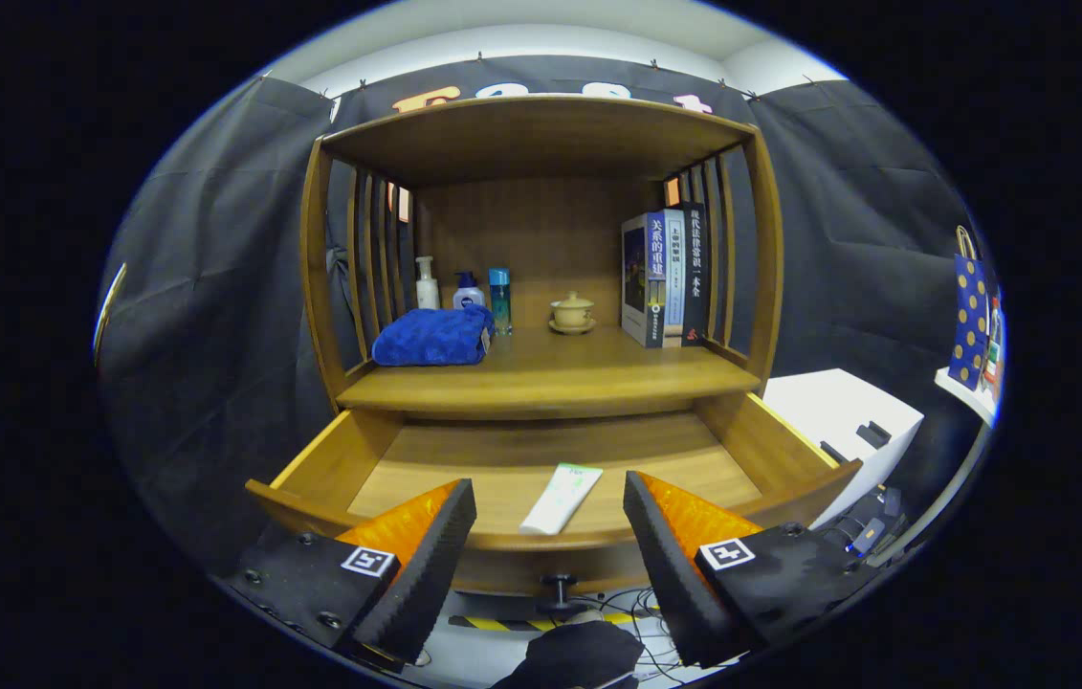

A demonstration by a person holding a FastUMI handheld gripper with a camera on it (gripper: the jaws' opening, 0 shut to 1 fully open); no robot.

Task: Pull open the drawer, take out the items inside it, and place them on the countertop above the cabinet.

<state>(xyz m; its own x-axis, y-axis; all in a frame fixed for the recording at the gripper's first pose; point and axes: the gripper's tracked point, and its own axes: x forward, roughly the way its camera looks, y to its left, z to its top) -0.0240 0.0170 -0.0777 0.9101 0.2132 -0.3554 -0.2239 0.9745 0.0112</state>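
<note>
Wooden drawer (330, 469) pulled open, white tube (560, 498) inside; gripper (550, 536) jaws spread wide, empty.

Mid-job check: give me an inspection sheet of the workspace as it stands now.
Surface: countertop bare along its front edge.
Job's things: drawer pulled open; white tube lying flat inside.
Clutter: blue towel, three bottles, lidded cup, books on the countertop.
Grippers: tongs open, empty, tube just ahead between the fingers.
Cables: wires on the floor below the drawer.
Surroundings: white box, spotted bag.
</note>
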